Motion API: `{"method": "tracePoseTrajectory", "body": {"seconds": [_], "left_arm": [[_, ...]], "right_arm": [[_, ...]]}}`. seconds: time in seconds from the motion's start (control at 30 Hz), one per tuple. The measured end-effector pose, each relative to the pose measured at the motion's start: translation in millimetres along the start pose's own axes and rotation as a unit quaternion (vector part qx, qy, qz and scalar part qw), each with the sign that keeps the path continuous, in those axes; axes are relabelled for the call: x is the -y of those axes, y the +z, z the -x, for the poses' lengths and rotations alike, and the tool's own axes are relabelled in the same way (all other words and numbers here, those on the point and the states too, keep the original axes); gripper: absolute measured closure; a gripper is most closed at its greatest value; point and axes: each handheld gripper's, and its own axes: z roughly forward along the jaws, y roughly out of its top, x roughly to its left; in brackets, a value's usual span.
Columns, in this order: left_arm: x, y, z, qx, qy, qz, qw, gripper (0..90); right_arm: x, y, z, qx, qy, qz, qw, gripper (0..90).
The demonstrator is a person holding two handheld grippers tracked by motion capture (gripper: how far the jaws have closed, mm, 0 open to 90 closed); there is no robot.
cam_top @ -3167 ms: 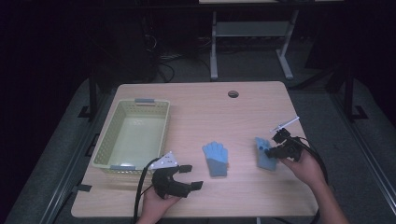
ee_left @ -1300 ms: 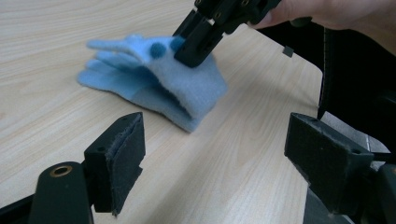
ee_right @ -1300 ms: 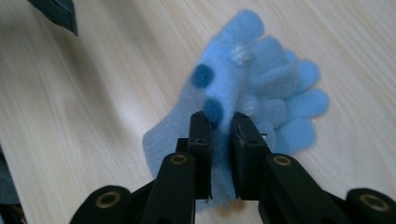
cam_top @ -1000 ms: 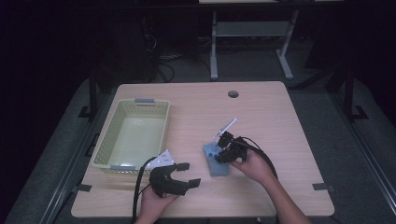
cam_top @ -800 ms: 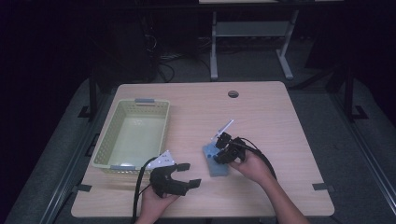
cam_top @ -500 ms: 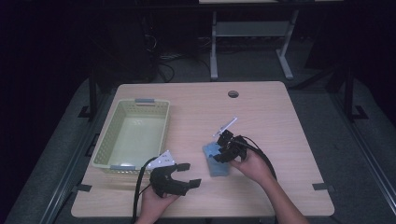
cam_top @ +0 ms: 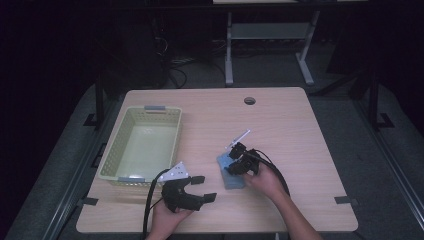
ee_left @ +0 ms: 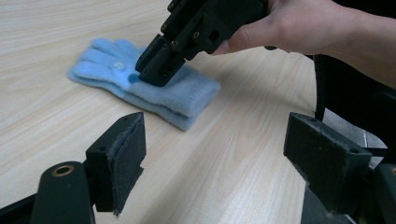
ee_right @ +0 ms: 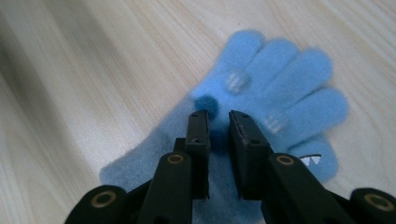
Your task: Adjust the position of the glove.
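Observation:
Two light blue knit gloves (cam_top: 232,177) lie stacked on the wooden table just right of its middle, fingers pointing away from me. My right gripper (cam_top: 228,166) points down onto the top glove (ee_right: 280,88). Its jaws have just been closing and now stand narrow, pinching a fold of the glove's palm between the pads; the right gripper (ee_right: 218,116) is shut on that fabric. In the left gripper view the right gripper (ee_left: 154,70) presses into the gloves (ee_left: 187,93). My left gripper (cam_top: 192,192) rests near the front edge, open and empty, left gripper (ee_left: 224,140) facing the gloves.
A pale green plastic basket (cam_top: 111,145) stands empty at the table's left. A round cable hole (cam_top: 249,100) sits near the far edge. Bare tabletop (cam_top: 290,130) lies beyond and to the right of the gloves. Cables trail from both grippers toward me.
Since the earliest frame my right gripper has come from the table's right side with a blue glove to the middle glove, and both gloves lie stacked. The left gripper has stayed put.

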Motion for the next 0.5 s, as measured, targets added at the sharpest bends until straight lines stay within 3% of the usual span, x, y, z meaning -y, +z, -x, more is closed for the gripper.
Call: {"method": "tracePoseTrajectory", "body": {"seconds": [0.33, 0.37, 0.5], "left_arm": [[2.0, 6.7, 0.6, -0.014, -0.004, -0.019, 0.9997, 23.5], [2.4, 7.6, 0.1, -0.010, -0.013, -0.019, 0.9997, 23.5], [1.6, 8.3, -0.8, -0.011, -0.032, -0.016, 0.9993, 23.4]], "right_arm": [[6.8, -16.1, -2.2, -0.005, 0.012, 0.032, 0.9994, 55.4], [11.0, -20.4, 1.2, -0.015, 0.025, 0.042, 0.9987, 50.9], [19.6, -28.2, 6.3, -0.021, 0.048, 0.057, 0.9970, 47.6]]}}
